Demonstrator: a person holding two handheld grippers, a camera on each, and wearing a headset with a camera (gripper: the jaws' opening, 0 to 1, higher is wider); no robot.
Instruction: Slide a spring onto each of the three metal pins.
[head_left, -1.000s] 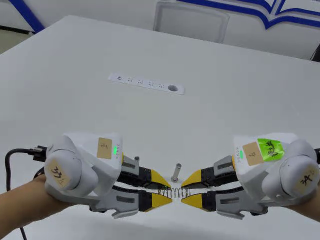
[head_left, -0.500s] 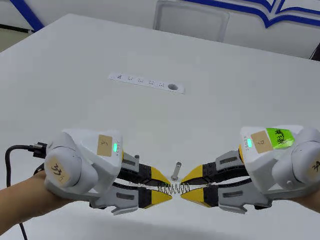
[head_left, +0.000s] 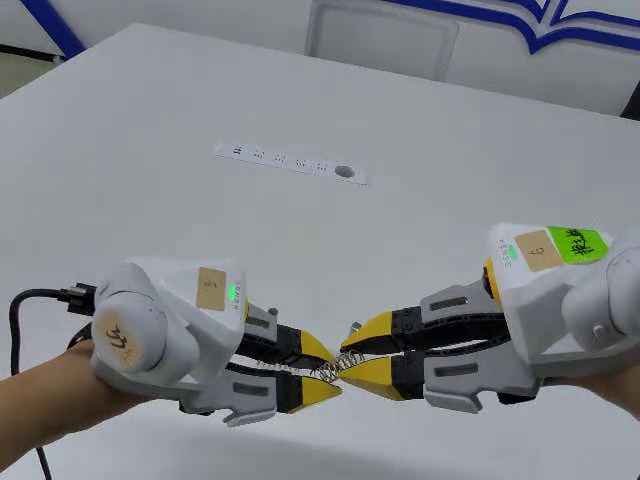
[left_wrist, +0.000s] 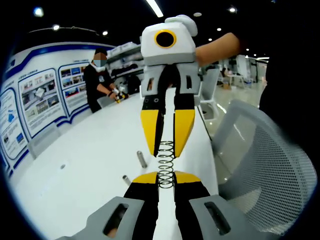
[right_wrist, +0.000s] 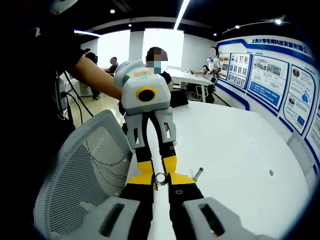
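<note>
- Looks like a big open office or lab room w/ show walls
- Large white table (head_left: 150, 120) w/ a flat white plug strip (head_left: 290, 163) on it
- Grey mesh desk chair (right_wrist: 85, 165) just beside the table
- Wall boards (right_wrist: 270, 65) w/ blue edges, pics & text, like a display
- Long strip lights (right_wrist: 182, 12) & small round lamps on a dark ceiling
- More white tables (right_wrist: 192, 76) further back, people (left_wrist: 100, 82) standing by

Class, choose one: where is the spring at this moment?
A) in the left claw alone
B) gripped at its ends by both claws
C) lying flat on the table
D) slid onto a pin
B: the spring runs from the left claw to the right claw, each closed on one end.
</note>
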